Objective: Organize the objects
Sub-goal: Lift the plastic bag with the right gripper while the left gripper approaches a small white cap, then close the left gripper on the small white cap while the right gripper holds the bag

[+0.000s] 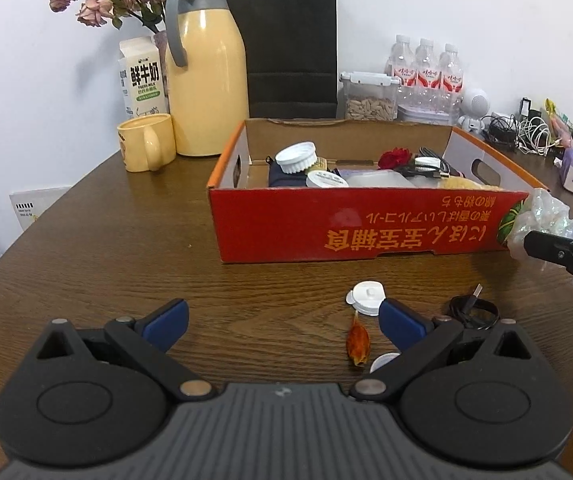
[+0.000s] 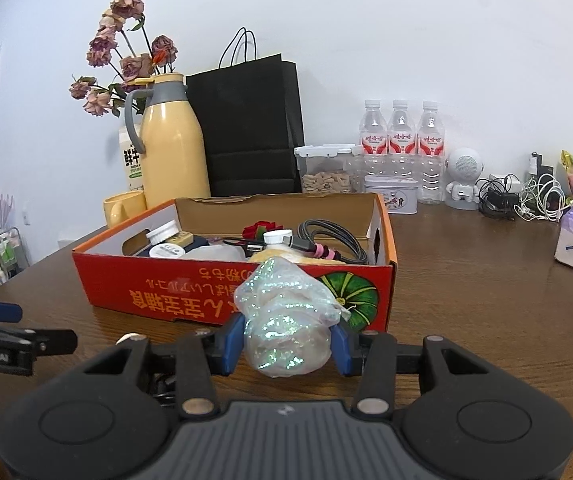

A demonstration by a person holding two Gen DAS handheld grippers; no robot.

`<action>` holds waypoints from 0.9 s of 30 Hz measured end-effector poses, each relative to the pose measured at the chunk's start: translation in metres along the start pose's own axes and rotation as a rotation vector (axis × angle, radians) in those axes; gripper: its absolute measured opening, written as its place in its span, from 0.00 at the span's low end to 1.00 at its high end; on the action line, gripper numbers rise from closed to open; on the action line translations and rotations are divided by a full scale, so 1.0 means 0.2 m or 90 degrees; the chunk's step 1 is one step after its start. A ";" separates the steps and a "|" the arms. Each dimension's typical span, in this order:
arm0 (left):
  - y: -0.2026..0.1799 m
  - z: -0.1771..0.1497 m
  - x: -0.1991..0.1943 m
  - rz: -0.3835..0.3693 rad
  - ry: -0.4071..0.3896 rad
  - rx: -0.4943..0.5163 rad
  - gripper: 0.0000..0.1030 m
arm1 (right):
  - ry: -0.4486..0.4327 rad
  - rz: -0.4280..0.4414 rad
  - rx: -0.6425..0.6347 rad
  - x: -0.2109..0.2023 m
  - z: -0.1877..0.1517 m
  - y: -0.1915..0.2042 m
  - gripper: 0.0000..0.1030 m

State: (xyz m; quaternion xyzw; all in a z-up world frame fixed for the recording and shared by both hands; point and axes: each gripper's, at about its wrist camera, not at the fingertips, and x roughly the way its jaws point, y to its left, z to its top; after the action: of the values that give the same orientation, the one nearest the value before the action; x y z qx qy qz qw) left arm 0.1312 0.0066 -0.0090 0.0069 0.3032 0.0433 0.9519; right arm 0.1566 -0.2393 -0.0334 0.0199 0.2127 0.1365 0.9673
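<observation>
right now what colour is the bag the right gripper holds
Clear with iridescent shimmer, bag shows best in right wrist view.

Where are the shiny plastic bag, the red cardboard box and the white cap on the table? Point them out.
shiny plastic bag (image 2: 286,320), right wrist view, middle of its bulge.
red cardboard box (image 1: 366,224), left wrist view, front wall.
white cap (image 1: 367,297), left wrist view, its top.

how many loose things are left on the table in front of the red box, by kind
White caps: 2, one whole, one partly hidden behind the left hand-held gripper finger
Orange wrapped piece: 1
Black cable coil: 1
Total: 4
The iridescent bag is not counted; the right hand-held gripper holds it.
</observation>
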 end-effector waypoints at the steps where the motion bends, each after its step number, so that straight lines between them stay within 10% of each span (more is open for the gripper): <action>1: -0.01 0.00 0.01 0.003 0.003 0.001 1.00 | 0.001 0.001 0.001 0.00 0.00 0.00 0.42; 16: -0.13 0.03 0.13 -0.024 0.020 0.015 0.92 | -0.004 0.010 -0.012 0.00 -0.01 0.02 0.43; 24: -0.20 0.05 0.23 -0.049 0.048 0.030 0.55 | 0.000 0.011 -0.013 0.00 -0.01 0.02 0.43; 27: -0.21 0.05 0.23 -0.068 0.041 0.036 0.26 | 0.003 0.011 -0.013 0.00 -0.01 0.03 0.43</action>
State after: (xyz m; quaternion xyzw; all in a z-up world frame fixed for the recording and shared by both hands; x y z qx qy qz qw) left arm 0.1764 -0.0310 -0.0294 0.0161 0.3345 -0.0158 0.9421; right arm 0.1550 -0.2342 -0.0359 0.0115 0.2137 0.1469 0.9657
